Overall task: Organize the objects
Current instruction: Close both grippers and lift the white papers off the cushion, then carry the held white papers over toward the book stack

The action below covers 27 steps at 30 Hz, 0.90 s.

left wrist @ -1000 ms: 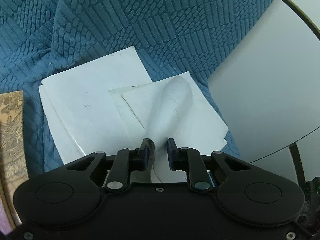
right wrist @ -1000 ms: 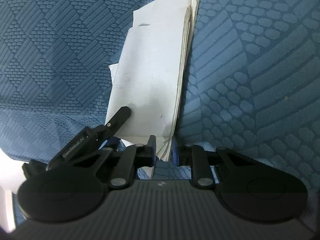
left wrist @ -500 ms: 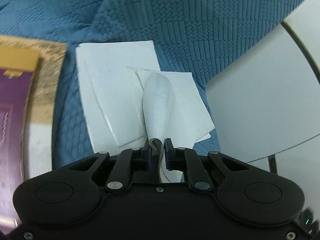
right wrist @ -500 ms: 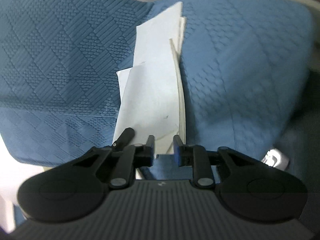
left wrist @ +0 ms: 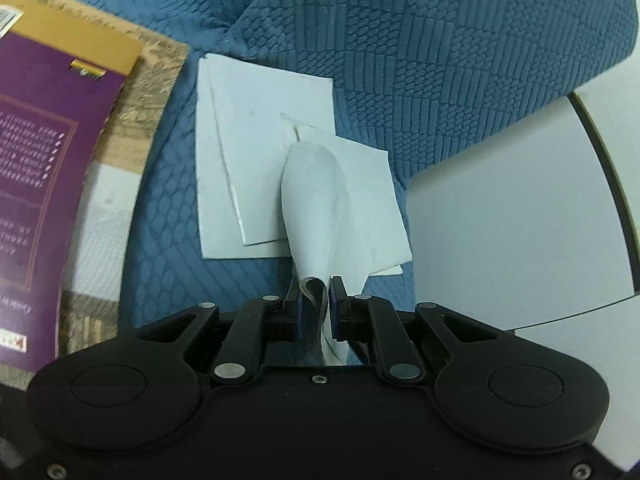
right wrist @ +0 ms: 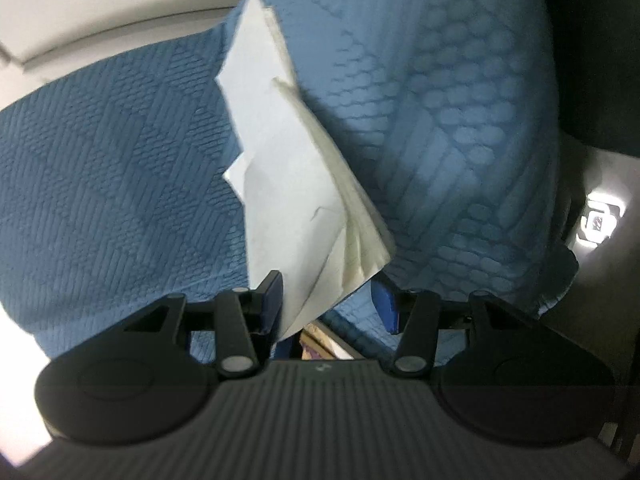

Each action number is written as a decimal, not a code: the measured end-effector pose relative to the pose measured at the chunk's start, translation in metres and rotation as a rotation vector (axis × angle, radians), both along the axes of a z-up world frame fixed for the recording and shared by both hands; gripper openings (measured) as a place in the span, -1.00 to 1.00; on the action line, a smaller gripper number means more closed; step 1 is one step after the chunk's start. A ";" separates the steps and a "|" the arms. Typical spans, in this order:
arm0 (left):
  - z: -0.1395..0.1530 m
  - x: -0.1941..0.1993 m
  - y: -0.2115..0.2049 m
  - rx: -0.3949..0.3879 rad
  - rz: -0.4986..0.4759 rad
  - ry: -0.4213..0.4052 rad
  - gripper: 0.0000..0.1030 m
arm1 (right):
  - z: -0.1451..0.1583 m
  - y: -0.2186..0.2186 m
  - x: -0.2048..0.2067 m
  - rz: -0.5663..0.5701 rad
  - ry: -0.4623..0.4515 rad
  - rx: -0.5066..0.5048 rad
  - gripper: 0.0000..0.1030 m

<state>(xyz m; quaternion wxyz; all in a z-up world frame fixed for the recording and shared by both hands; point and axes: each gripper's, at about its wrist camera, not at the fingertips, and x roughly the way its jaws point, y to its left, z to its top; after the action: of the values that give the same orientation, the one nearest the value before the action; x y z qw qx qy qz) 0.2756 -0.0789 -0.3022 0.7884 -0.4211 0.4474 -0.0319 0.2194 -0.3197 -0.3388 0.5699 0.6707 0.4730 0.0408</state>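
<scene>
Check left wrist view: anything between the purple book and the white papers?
Only a bare strip of blue quilted cloth separates the purple book from the white papers, in the left wrist view.

- The left gripper (left wrist: 316, 300) is showing a glossy black housing with two round raised discs, silver pivot pins and small screws along its lower rim.
- Its fingers (left wrist: 297, 312) are wearing blue pads.
- The right gripper (right wrist: 328, 300) is showing a ribbed grey-black body, black linkage arms, silver pins and blue pads (right wrist: 386, 306).
</scene>
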 end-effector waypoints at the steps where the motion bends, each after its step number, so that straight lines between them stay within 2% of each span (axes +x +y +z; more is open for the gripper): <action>1: 0.000 -0.002 0.002 -0.007 0.002 0.001 -0.79 | -0.002 0.001 -0.001 -0.006 0.010 -0.003 0.00; 2: -0.001 -0.004 0.005 -0.016 0.005 0.003 -0.79 | -0.002 0.000 -0.003 -0.012 0.015 -0.014 -0.03; 4: -0.004 -0.006 0.010 -0.042 0.011 0.007 -0.79 | -0.001 0.000 -0.004 -0.027 0.006 -0.045 -0.19; 5: -0.006 -0.007 0.011 -0.053 0.011 0.008 -0.79 | -0.001 -0.001 -0.004 -0.032 0.001 -0.048 -0.36; 7: -0.008 -0.010 0.015 -0.066 0.018 0.011 -0.77 | 0.000 -0.001 -0.005 -0.038 -0.007 -0.038 -0.49; 9: -0.010 -0.012 0.018 -0.082 0.025 0.016 -0.68 | 0.006 -0.001 -0.003 -0.024 -0.040 -0.060 -0.64; 15: -0.012 -0.021 0.034 -0.123 0.049 0.025 -0.03 | 0.033 -0.005 -0.001 -0.005 -0.133 -0.097 -0.74; 21: -0.011 -0.033 0.059 -0.227 0.079 0.021 0.05 | 0.068 -0.004 0.004 0.032 -0.236 -0.195 -0.77; 27: -0.002 -0.051 0.084 -0.264 0.117 0.033 0.08 | 0.090 0.002 0.007 0.056 -0.295 -0.259 -0.79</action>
<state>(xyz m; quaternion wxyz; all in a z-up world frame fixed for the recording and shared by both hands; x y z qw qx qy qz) 0.2249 0.0055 -0.3042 0.7192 -0.5469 0.4269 -0.0378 0.2265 -0.3177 -0.2489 0.7130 0.5652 0.4042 0.0934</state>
